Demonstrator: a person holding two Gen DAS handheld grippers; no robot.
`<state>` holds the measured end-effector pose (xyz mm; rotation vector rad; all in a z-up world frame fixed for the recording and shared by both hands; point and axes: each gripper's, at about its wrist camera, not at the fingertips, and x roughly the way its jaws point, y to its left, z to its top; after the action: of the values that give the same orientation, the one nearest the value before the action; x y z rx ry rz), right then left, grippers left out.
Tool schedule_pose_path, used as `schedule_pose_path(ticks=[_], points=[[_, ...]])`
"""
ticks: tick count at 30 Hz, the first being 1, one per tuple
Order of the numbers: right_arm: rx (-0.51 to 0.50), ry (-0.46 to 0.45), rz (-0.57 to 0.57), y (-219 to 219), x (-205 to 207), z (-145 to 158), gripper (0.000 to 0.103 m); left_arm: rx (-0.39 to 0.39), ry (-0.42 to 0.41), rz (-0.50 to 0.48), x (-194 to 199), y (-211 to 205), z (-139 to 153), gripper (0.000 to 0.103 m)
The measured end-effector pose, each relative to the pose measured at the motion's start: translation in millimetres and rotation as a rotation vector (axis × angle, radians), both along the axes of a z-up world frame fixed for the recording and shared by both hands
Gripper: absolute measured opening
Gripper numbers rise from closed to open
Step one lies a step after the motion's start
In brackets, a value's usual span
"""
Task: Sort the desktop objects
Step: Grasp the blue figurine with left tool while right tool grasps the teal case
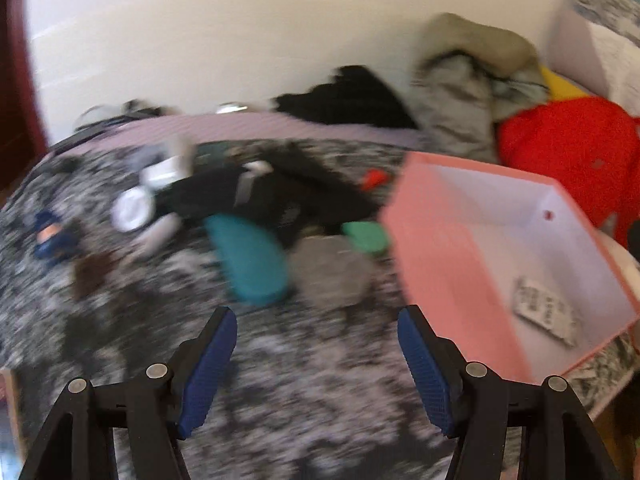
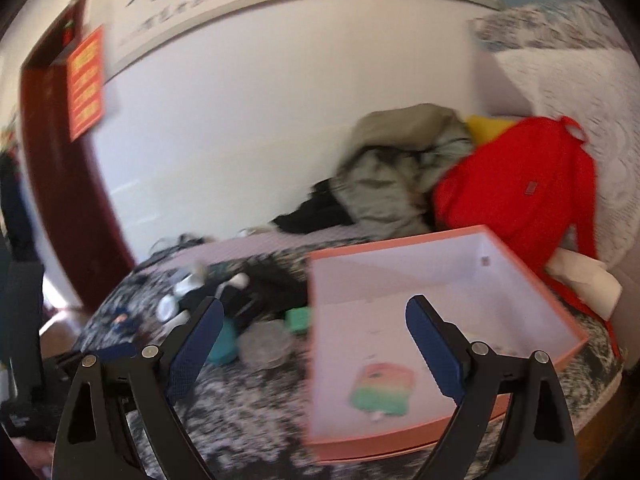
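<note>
A pink box (image 1: 424, 248) with a white inside stands on the right of the speckled black-and-white cloth (image 1: 280, 408); a small grey patterned item (image 1: 546, 310) lies in it. My left gripper (image 1: 316, 320) is open with nothing between its blue pads, hanging over the cloth just left of the box. Beyond it lie a teal object (image 1: 248, 260), a round clear container (image 1: 332, 272) and a small green item (image 1: 366, 236). My right gripper (image 2: 316, 308) is open and holds nothing, at the pink box's (image 2: 400, 245) near left corner. A rainbow-coloured item (image 2: 382, 390) lies inside.
Behind the loose items lie a black bag (image 1: 256, 196), white round pieces (image 1: 132, 208) and a small blue figure (image 1: 50, 236). A red backpack (image 2: 516, 196), grey-green clothing (image 2: 384, 184) and black fabric (image 2: 316, 212) pile against the white wall. A dark red door frame (image 2: 60, 200) stands left.
</note>
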<state>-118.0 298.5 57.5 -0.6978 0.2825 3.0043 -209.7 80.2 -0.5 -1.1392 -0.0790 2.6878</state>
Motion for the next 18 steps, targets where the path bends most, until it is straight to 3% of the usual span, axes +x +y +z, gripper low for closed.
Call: schedule_pose_path(ticks=[11, 18], points=[[0.062, -0.110, 0.211, -131, -40, -40, 0.095, -0.036, -0.047, 0.235, -5, -127, -31, 0.071], [0.050, -0.218, 0.279, -170, -83, -76, 0.095, -0.032, -0.105, 0.333, -27, -182, -57, 0.072]])
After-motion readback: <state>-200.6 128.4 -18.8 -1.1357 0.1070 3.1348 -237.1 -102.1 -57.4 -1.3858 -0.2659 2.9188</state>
